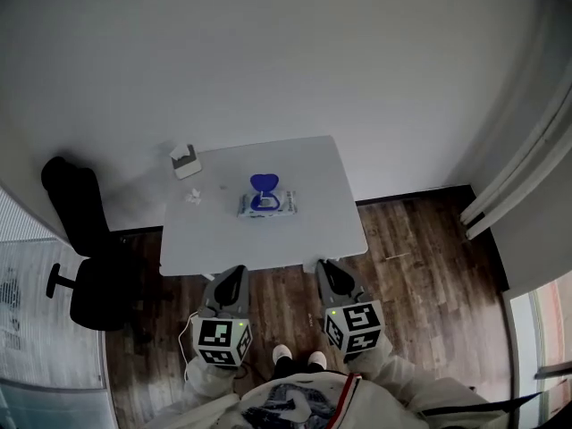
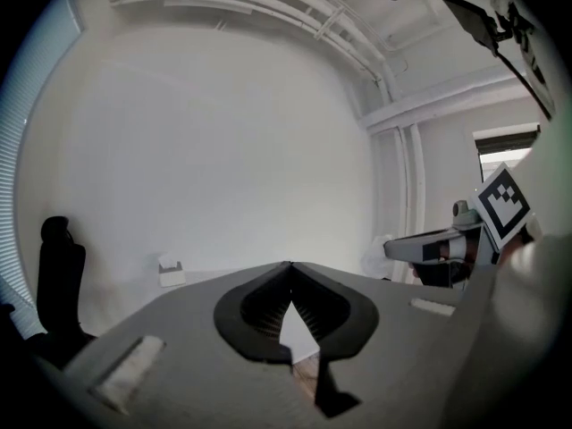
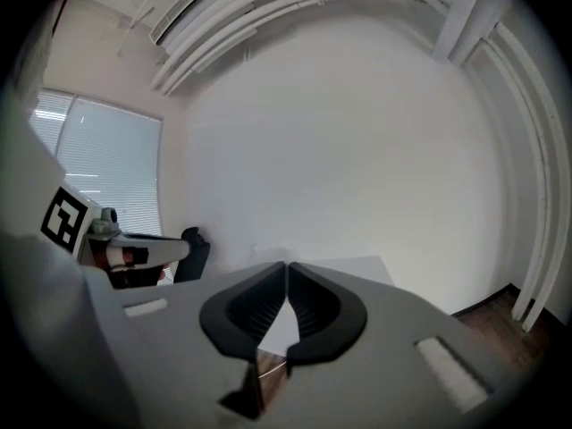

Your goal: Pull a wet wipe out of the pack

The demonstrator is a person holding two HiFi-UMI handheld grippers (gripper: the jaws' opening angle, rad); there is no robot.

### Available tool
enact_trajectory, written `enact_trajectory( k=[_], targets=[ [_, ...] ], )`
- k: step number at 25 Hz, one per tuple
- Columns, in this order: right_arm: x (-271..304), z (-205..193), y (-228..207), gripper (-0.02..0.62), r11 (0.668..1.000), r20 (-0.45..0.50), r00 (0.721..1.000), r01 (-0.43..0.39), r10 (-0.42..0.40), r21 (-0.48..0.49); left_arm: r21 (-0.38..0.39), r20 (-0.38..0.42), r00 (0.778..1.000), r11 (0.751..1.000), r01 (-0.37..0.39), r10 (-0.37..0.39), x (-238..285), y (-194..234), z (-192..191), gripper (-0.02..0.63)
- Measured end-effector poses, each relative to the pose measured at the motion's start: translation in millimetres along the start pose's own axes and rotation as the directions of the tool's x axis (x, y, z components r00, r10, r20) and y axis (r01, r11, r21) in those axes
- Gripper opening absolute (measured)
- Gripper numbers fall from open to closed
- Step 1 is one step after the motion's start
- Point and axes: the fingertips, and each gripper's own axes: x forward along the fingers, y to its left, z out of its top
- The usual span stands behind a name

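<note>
The wet wipe pack lies near the middle of the white table, its blue lid standing open. Both grippers hang short of the table's near edge, above the wooden floor. My left gripper is shut, its tips meeting with nothing between them. My right gripper is shut too and holds nothing. Neither touches the pack. The pack is hidden behind the jaws in both gripper views.
A small white holder stands at the table's far left corner, with a crumpled white scrap nearer. A black office chair sits left of the table. White wall behind, window blinds at left.
</note>
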Motion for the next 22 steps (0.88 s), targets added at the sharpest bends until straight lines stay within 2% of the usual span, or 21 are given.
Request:
enact_trajectory(
  k=[4,6,17,22],
  targets=[
    [17.3,-18.8,13.1,0.017,0.999,-0.079,0.996,-0.047,0.048,0.022,0.01,-0.036,0.998,0.998,-0.057,0.058,8.2,23.6,-8.4,0.005],
    [19.7,-16.8,11.4,0.017,0.999,-0.086,0.995,-0.047,0.048,0.017,0.004,-0.028,0.998,0.998,-0.057,0.057,14.4,29.5,-3.2,0.005],
    [22.2,19.7,-12.1,0.017,1.0,-0.049,0.999,0.022,-0.023,-0.002,-0.007,0.002,0.999,0.999,-0.036,0.036,22.6,39.6,17.8,0.005],
    [21.1,23.4,-4.8,0.017,0.999,-0.032,0.999,0.024,-0.025,-0.027,-0.01,0.016,0.999,0.999,-0.035,0.035,15.8,39.4,20.4,0.005]
  ],
)
